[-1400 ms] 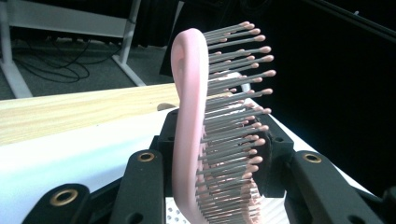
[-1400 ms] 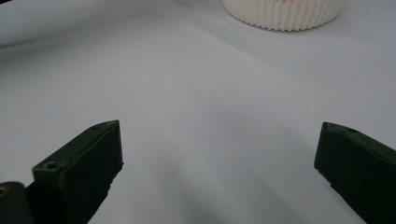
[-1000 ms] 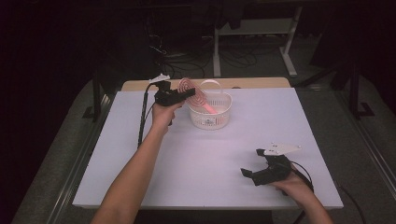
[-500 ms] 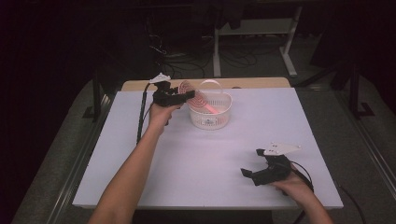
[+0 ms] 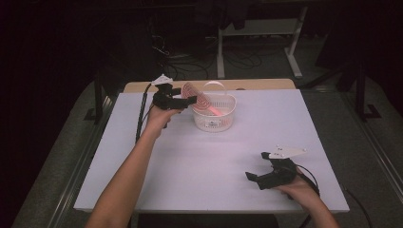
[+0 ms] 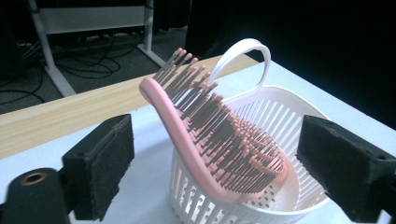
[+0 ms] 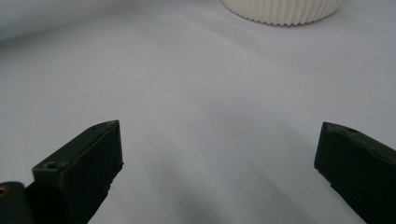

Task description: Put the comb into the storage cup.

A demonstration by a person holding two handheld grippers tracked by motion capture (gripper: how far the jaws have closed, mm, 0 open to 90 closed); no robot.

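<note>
Pink hairbrush (image 6: 205, 140) leans in the white basket (image 6: 280, 116), just ahead of the left gripper (image 6: 212, 163). Its jaws have just been opening; they stand wide either side of the brush, pads off it, holding nothing.

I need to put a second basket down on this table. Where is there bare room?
The table is bare between the white basket and the right gripper, and along its right side. It is crowded at the far edge, where the left gripper stands open by the pink hairbrush in the basket.
</note>
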